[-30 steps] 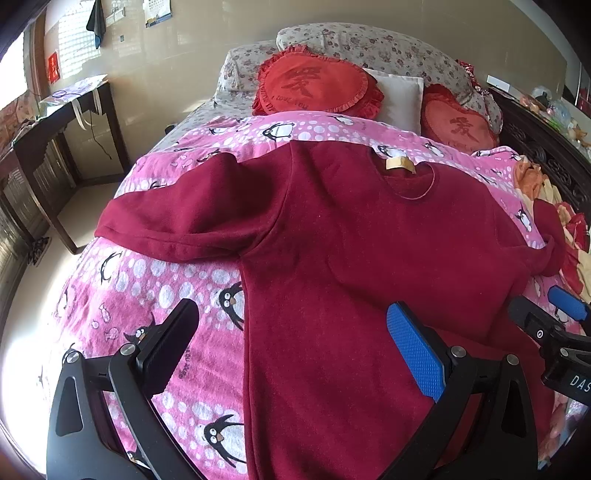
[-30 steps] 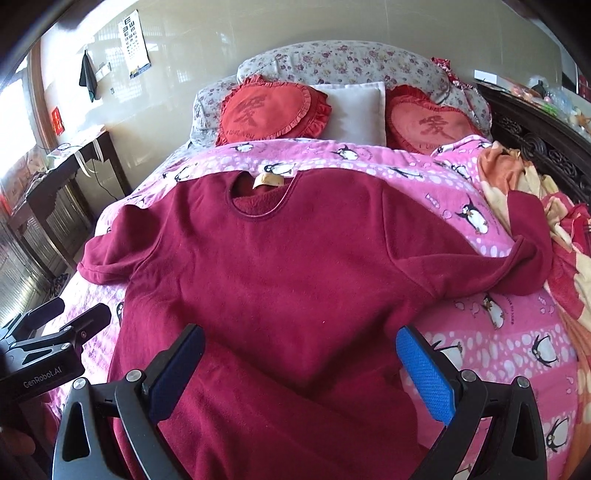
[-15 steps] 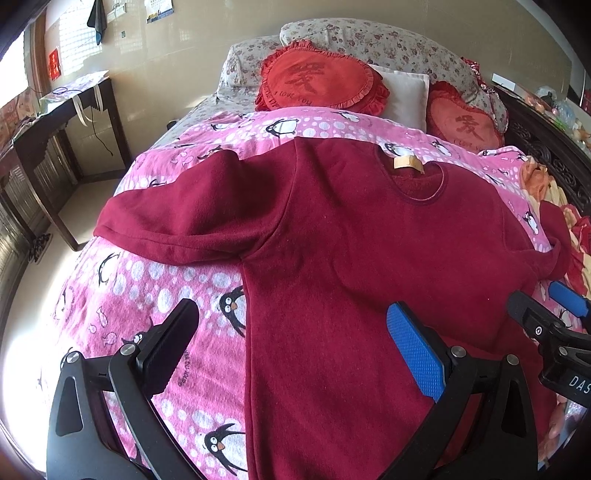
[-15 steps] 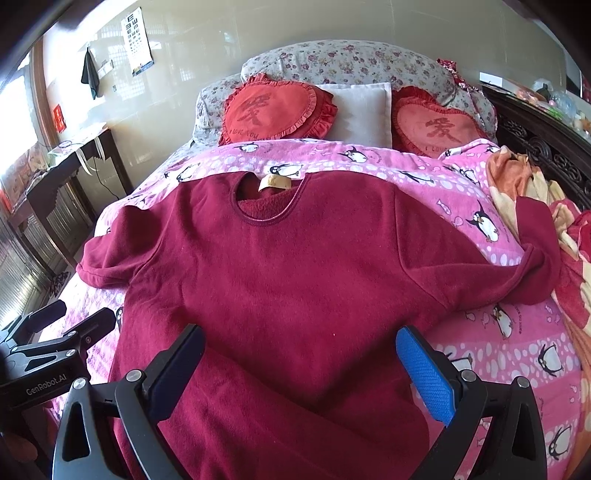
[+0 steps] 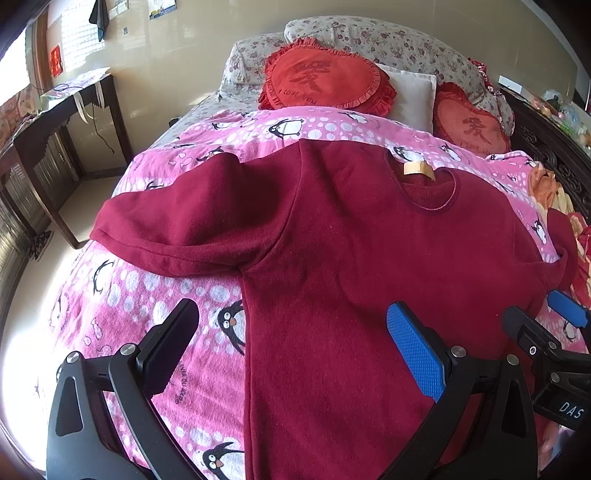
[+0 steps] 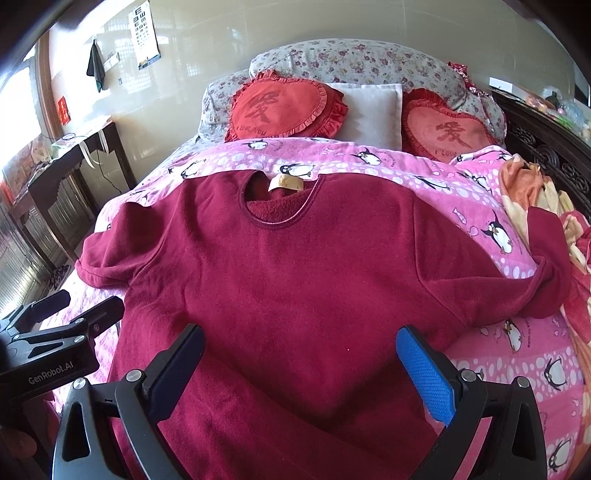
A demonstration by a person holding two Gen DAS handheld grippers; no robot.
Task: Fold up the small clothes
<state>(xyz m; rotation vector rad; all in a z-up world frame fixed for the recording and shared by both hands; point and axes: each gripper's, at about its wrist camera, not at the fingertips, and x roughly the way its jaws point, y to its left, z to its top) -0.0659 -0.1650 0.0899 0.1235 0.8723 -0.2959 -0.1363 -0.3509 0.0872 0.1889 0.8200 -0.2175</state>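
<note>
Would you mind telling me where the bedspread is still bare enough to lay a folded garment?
Bare penguin bedspread shows below the maroon sweatshirt's left sleeve, and below the right sleeve. The head end is crowded with heart cushions; the right edge holds an orange blanket.

Bed [image 6: 424, 173] w/ pink penguin cover, centre. Headboard end, 12 o'clock: floral pillows [image 6: 351, 62], two red heart cushions [image 6: 284, 107], white pillow [image 6: 369, 110] btwn them. Cream wall [image 6: 221, 40] behind; eye chart [image 6: 146, 33] at 11. Dark wood table [image 5: 62, 122] at 9–10, bright window light [image 5: 14, 74] beside it. Carved dark frame [image 6: 546, 155] at 2.
</note>
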